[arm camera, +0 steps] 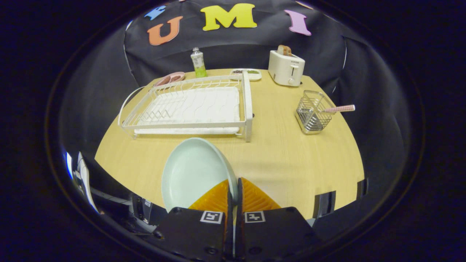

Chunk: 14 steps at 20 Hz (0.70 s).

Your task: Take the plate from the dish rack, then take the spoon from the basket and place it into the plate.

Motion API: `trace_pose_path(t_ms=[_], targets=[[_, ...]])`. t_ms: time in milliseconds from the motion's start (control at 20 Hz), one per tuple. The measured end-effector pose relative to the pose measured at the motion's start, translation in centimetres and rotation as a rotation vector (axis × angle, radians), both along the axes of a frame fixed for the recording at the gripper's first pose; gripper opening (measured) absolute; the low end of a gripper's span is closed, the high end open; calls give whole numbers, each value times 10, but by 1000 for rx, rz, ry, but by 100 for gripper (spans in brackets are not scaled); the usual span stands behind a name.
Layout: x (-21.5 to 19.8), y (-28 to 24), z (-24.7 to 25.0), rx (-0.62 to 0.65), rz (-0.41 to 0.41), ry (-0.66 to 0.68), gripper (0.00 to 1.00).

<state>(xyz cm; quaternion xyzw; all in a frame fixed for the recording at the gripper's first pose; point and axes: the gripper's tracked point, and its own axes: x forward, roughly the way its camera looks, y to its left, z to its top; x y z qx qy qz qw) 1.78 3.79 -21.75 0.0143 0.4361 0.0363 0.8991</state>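
Observation:
My gripper (233, 187) is shut on the rim of a pale green plate (193, 173), which stands tilted on edge between the fingers, above the wooden table (284, 153). Beyond the plate sits the white wire dish rack (189, 107), with no dishes in it. To the right, further off, a wire basket (311, 112) holds a spoon with a pink checked handle (340, 108) that sticks out over its right side.
A white toaster (286, 67) with a slice of bread stands at the back right. A small bottle (198, 62), a pink dish (170, 78) and a white tray (247, 74) line the far edge behind the rack.

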Motion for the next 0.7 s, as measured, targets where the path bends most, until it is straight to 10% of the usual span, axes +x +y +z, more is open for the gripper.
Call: trace_pose_path(t_ms=[700], targets=[[35,-21,-62,79,-61,22,8]])
